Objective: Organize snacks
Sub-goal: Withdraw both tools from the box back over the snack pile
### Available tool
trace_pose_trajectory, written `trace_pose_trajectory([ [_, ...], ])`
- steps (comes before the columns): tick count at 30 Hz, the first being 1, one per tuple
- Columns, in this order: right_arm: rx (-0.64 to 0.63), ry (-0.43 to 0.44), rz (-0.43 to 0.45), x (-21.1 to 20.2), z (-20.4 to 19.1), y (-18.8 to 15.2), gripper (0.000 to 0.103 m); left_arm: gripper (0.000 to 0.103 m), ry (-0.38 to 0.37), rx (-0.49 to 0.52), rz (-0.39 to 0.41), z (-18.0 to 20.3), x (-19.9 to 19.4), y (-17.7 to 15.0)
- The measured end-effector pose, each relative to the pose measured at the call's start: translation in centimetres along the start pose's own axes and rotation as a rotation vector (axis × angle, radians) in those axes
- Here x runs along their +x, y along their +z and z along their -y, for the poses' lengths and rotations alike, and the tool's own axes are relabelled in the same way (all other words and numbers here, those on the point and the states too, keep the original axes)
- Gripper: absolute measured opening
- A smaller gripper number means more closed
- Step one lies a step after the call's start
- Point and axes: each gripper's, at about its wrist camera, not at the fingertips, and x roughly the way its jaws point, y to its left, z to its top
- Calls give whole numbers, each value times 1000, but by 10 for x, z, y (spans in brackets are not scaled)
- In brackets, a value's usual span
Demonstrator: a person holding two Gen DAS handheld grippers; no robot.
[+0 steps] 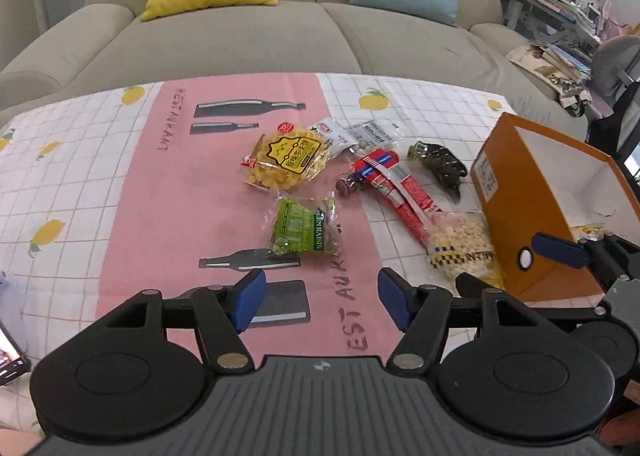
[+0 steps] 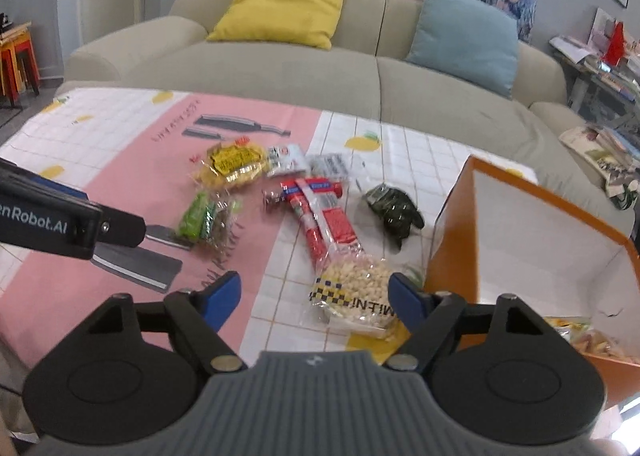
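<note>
Left tool (image 1: 322, 298): blue pads spread wide with nothing between them, hovering low over the pink strip of the worktop (image 1: 160, 216).

Yellow corn-puff pack (image 1: 286, 161): lying flat on the pink strip, at about 11 o'clock from the green pack.

Green raisin pack (image 1: 305, 232): dead ahead of the left tool at 12 o'clock, flat on the pink strip, apart from the pads.

White sachets (image 1: 362, 136): two small packs side by side, tucked at 2 o'clock from the yellow pack (print too small to read).

Red stick packs (image 1: 394, 186): a slanted red bundle on the white checks, its lower end touching the nut pack.

Dark green pack (image 1: 440, 164): crumpled, at 2 o'clock from the red bundle, near the box.

Pale nut pack (image 2: 356, 294): clear bag of pale kernels, lying between the right tool's pads and just beside the box wall.

Right tool (image 2: 316, 298): pads wide apart, one on each side of the nut pack, not closed on it (contact cannot be judged).

Orange box (image 2: 452, 224): open on top, white inside, at the worktop's 3 o'clock edge; a few packets (image 2: 588, 336) already lie in its bottom.

Sofa (image 2: 280, 68): behind the worktop at 12 o'clock, carrying a yellow cushion (image 2: 280, 8) and a blue one (image 2: 464, 36).
</note>
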Motion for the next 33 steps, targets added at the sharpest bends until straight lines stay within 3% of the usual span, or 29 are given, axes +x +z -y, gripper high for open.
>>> trace_pose_trajectory([
  [9, 1, -77, -85, 58, 0, 5, 78, 77, -4, -3, -26, -5, 46, 11],
  [11, 2, -88, -99, 69, -1, 7, 78, 82, 10, -17, -36, -6, 58, 15],
  [25, 38, -106, -186, 110, 8, 4, 78, 82, 124, -41, -70, -7, 118, 36],
  [28, 28, -113, -184, 113, 5, 2, 77, 72, 96, -48, -74, -9, 121, 37],
  [31, 6, -140, -169, 112, 2, 0, 62, 53, 80, -44, -68, -9, 117, 35],
  [33, -27, -153, -154, 110, -2, -2, 57, 44, 101, -24, -71, -6, 114, 34],
])
